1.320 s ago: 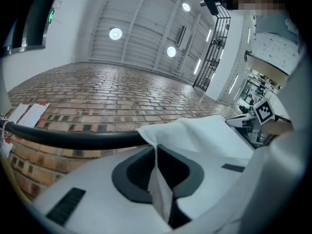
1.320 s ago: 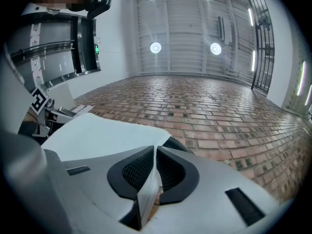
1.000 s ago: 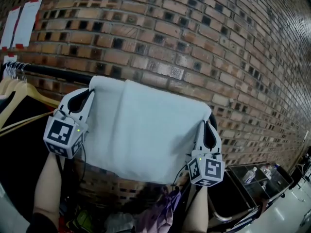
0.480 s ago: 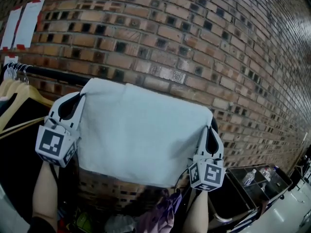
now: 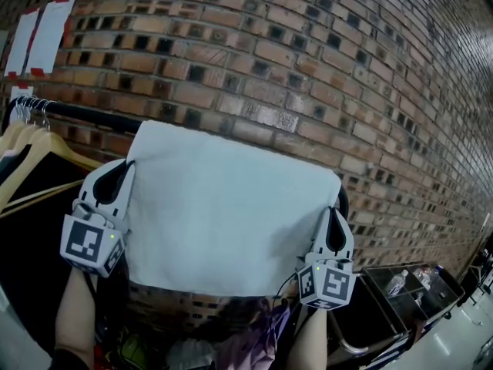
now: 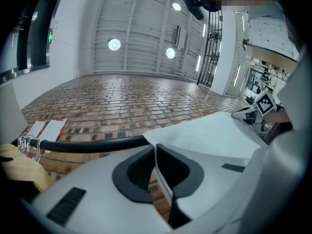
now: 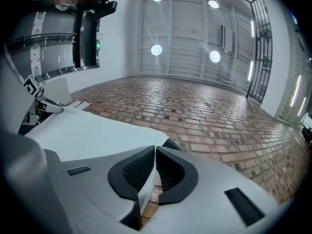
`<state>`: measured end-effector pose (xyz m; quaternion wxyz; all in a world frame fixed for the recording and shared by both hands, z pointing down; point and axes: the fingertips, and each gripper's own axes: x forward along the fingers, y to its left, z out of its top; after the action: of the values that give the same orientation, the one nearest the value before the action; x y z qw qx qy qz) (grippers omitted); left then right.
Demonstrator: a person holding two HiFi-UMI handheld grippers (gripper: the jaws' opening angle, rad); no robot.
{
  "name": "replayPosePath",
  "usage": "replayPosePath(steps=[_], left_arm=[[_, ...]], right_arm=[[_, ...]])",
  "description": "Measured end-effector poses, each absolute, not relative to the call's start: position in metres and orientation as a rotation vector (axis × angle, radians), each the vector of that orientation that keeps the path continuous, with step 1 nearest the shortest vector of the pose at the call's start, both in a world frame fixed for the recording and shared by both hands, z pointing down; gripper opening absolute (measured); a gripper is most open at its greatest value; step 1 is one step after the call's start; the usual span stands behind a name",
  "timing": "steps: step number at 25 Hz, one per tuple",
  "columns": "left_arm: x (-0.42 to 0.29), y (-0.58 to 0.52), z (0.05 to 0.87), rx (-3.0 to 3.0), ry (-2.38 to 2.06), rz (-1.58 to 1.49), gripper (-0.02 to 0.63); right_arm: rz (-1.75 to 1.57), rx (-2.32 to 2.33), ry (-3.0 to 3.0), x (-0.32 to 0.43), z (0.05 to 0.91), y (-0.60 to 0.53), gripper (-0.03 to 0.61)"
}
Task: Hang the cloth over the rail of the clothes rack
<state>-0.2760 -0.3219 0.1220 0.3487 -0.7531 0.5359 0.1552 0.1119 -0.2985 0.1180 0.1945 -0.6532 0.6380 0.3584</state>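
While nothing legible shows anywhere, there are markings: each gripper's cube has black-and-white square markers, and two white sheets (image 5: 42, 31) taped with red onto the brick wall (image 5: 308, 68) carry print too small to read. Cloth (image 5: 231, 206): one piece, plain pale grey-white, no pattern or label in sight, held out flat and nearly wrinkle-free, a rough rectangle with its lower edge hanging free. Left gripper (image 5: 128, 165) pinches the cloth's upper-left corner; in the left gripper view the jaws are pressed together on a thin edge of fabric (image 6: 155, 147). Right gripper (image 5: 337, 194) does the same at the upper-right corner, pads clamped on the cloth edge (image 7: 155, 150). Cloth sits in front of the brick wall with its top edge up at the height of the black rail (image 5: 77, 112), which runs in from the left and goes out of sight behind the cloth's top-left corner; can't tell whether fabric touches the rail. Counts: one cloth, two grippers, one rail, two sheets. Wooden hangers (image 5: 35, 149) are bunched at the rail's left end, at least two.
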Motion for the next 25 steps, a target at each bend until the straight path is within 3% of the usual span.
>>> replayPosePath(steps=[7, 13, 22, 25], left_arm=[[-0.269, -0.295, 0.114, -1.759, 1.44, 0.397, 0.081], [-0.257, -0.273, 0.125, -1.818, 1.408, 0.464, 0.081], [-0.2, -0.285, 0.179, -1.967, 1.351, 0.437, 0.081], [-0.187, -0.289, 0.196, -2.005, 1.35, 0.471, 0.04]], right_arm=[[1.043, -1.854, 1.777, 0.113, 0.129, -0.292, 0.034], [1.015, -1.748, 1.793, 0.099, 0.133, -0.267, 0.041], [1.055, -1.552, 1.9, 0.019, 0.16, -0.252, 0.032], [1.077, -1.53, 1.926, -0.003, 0.171, -0.254, 0.011]])
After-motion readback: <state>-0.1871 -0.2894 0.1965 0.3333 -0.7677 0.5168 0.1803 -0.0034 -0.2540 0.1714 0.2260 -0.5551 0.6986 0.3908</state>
